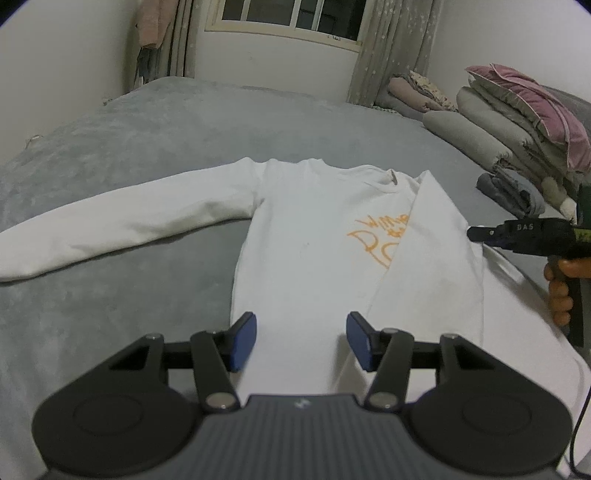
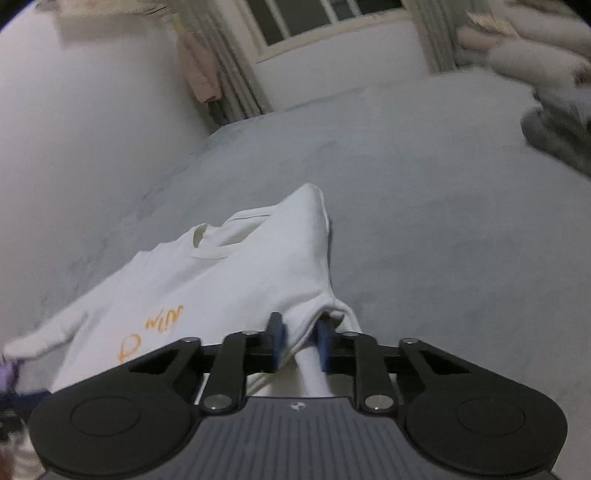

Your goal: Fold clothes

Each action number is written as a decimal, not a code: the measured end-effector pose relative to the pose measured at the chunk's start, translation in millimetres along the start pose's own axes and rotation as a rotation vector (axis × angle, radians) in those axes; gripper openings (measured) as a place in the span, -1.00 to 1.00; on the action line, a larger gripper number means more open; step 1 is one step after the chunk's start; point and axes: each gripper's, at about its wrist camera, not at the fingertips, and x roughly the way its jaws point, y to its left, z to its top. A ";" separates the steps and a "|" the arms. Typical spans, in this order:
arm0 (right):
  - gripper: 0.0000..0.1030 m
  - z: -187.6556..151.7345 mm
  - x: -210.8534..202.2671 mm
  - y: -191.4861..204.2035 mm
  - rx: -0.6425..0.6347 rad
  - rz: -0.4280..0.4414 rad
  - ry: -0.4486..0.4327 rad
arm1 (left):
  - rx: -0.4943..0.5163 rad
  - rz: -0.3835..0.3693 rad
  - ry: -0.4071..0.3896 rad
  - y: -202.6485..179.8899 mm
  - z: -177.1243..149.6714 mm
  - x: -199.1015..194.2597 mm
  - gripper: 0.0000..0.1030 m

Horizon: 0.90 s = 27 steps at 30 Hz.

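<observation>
A white long-sleeved shirt (image 1: 314, 229) with orange print lies face up on a grey bed (image 1: 177, 122). Its left sleeve (image 1: 129, 225) stretches out flat to the left. The right side is folded over the chest and covers part of the print. My left gripper (image 1: 301, 341) is open just above the shirt's lower hem, with nothing between its blue pads. My right gripper (image 2: 300, 343) is shut on a bunch of the shirt's (image 2: 221, 280) folded right side, lifting it into a peak. In the left wrist view the right gripper (image 1: 476, 234) sits at the fold's right edge, held by a hand (image 1: 557, 291).
A pile of folded grey and pink bedding (image 1: 517, 125) sits at the bed's far right, with more folded cloth (image 1: 417, 92) behind it. Curtains (image 1: 388, 51) and a window (image 1: 288, 18) stand at the far wall. Bare grey bedcover lies beyond and left of the shirt.
</observation>
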 end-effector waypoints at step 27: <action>-0.70 -0.5 -22.1 7.2 0.022 -0.245 -0.064 | 0.022 0.022 -0.014 -1.3 -2.1 -0.9 0.02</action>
